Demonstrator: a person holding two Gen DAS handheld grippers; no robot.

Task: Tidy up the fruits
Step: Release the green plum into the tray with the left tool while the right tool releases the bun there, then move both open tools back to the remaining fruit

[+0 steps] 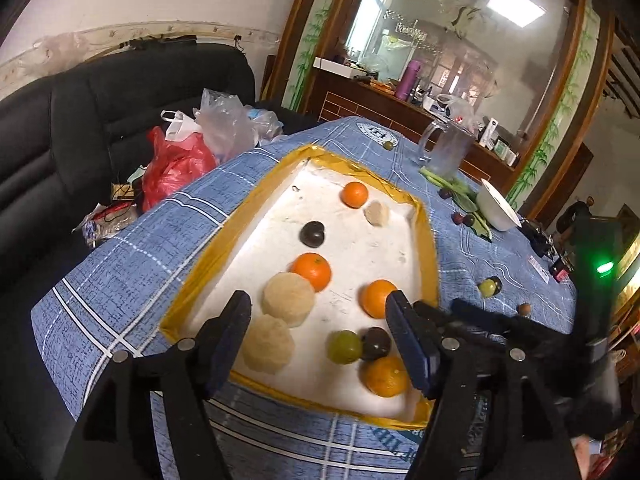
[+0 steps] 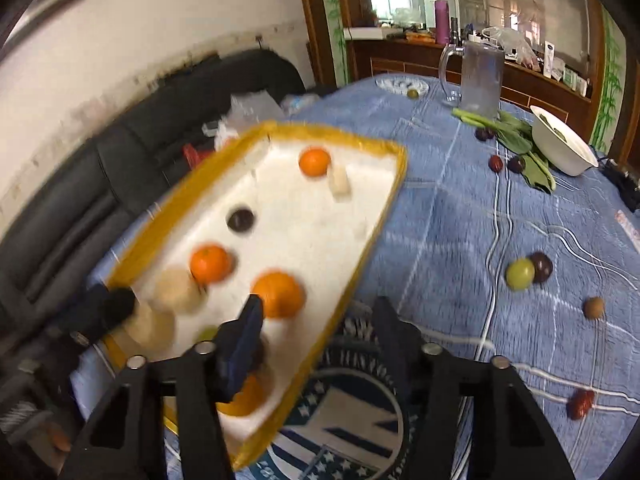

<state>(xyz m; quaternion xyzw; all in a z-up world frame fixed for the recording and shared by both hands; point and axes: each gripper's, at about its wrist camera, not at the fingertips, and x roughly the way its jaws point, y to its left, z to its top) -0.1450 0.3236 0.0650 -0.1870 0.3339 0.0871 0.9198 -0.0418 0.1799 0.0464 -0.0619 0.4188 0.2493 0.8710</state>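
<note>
Your left tongs (image 1: 320, 344) point steeply down over the near end of the tray (image 1: 224, 236) at the bottom of the frame, jaws apart, nothing gripped; a green fruit (image 1: 345, 346) and a dark fruit (image 1: 376, 343) lie between the jaws. Your right tongs (image 2: 320, 340) tilt down at the tray's right edge, also open and empty. Farther up, oranges (image 1: 312, 271) lie in the tray. More fruit lies on the worktop (image 2: 440, 220) at right.
</note>
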